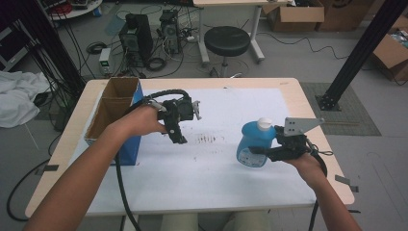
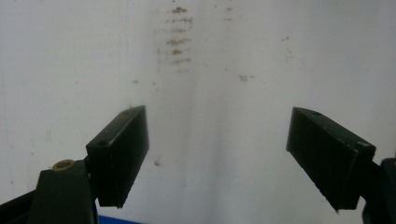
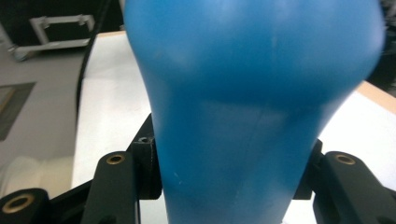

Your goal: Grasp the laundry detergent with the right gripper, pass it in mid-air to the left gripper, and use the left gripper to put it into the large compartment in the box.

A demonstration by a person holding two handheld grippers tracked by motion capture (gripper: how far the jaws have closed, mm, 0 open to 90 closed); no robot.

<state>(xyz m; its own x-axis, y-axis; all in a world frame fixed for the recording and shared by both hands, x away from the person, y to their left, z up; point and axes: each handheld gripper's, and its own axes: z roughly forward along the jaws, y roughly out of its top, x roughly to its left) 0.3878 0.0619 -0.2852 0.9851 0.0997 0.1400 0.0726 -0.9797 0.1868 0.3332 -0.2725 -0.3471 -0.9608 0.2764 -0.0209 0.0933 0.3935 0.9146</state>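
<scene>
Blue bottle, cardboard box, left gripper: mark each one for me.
blue bottle [image 1: 254, 144]: high view, on its blue body below the white cap.
cardboard box [image 1: 111, 109]: high view, on its brown inner wall.
left gripper [image 2: 217, 156]: left gripper view, midway between its open jaws.

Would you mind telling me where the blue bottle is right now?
In the high view the blue bottle is at the right of the white-covered table, gripped by the right tool, well away from the cardboard box at the left.

Grey floor behind the table [image 1: 288, 86]: 1 black stool [image 1: 227, 41], 2 computer towers [image 1: 136, 36], cardboard boxes [image 1: 294, 17].
</scene>
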